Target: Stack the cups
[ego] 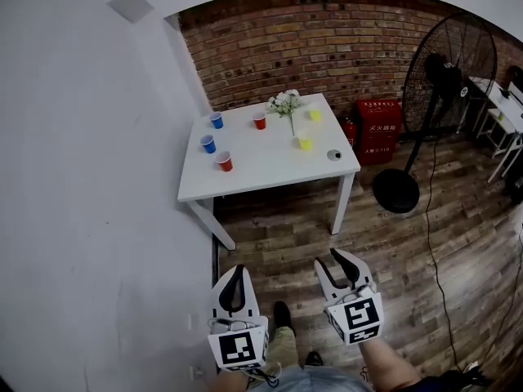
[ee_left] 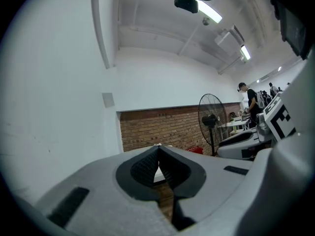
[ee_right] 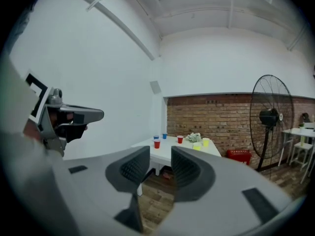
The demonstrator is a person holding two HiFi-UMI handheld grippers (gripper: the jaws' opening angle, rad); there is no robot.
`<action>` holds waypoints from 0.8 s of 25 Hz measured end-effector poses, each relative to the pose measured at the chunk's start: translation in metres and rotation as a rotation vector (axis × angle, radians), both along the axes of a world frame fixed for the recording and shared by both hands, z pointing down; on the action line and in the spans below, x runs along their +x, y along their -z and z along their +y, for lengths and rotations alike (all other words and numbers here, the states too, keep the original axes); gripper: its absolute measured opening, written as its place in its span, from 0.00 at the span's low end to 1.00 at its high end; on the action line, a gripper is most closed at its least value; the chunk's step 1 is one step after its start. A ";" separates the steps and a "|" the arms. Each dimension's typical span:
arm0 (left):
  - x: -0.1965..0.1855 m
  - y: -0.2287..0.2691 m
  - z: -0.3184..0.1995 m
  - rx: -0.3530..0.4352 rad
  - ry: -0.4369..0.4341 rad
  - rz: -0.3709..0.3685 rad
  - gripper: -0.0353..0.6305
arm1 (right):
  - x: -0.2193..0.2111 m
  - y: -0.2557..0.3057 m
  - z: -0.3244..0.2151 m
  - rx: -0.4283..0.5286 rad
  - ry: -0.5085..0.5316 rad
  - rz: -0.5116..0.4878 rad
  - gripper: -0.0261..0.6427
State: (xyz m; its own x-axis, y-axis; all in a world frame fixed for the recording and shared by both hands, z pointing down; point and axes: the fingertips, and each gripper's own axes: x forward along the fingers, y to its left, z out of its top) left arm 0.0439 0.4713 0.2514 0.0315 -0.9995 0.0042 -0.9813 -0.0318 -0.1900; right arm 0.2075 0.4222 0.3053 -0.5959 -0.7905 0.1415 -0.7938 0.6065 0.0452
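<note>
Cups [ego: 224,162] stand singly on a white table [ego: 270,178] in the head view, at twelve o'clock from both tongs and well apart from them. Two blue ones sit toward the table's nine o'clock side, two red ones sit between, and two yellow ones sit toward three o'clock near a flower sprig [ego: 285,102]. The table sits close to a brick wall [ego: 327,31] on a wooden floor [ego: 409,251], with a red box [ego: 377,127] and a standing fan [ego: 447,72] at its three o'clock. The left gripper [ego: 237,269] and right gripper [ego: 329,258] are held over the floor, touching nothing.

In the left gripper view the jaws are clenched tip to tip with nothing between them. The wall and fan lie ahead, and the right gripper shows at three o'clock.

In the right gripper view the jaws stand parted and empty. The table and cups show far off at twelve o'clock, and the left gripper shows at nine o'clock.
</note>
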 end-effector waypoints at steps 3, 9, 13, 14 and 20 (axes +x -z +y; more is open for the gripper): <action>-0.020 -0.004 -0.036 0.007 0.002 0.011 0.07 | -0.017 -0.005 -0.036 0.002 0.002 0.012 0.25; -0.060 -0.010 -0.125 -0.004 -0.007 0.077 0.07 | -0.059 -0.011 -0.116 -0.020 0.002 0.030 0.23; -0.091 -0.010 -0.181 0.000 -0.023 0.072 0.07 | -0.092 -0.008 -0.172 -0.013 -0.004 0.039 0.21; -0.098 -0.009 -0.193 0.002 -0.025 0.074 0.07 | -0.100 -0.006 -0.185 -0.010 -0.005 0.041 0.21; -0.137 -0.008 -0.251 0.014 -0.037 0.054 0.07 | -0.141 0.004 -0.244 0.014 -0.013 0.037 0.19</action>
State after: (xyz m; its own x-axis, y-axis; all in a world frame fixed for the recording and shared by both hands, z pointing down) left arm -0.0929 0.2207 0.2591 0.0687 -0.9976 -0.0124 -0.9882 -0.0663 -0.1378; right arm 0.0670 0.1782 0.3017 -0.5804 -0.8001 0.1517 -0.7991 0.5954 0.0832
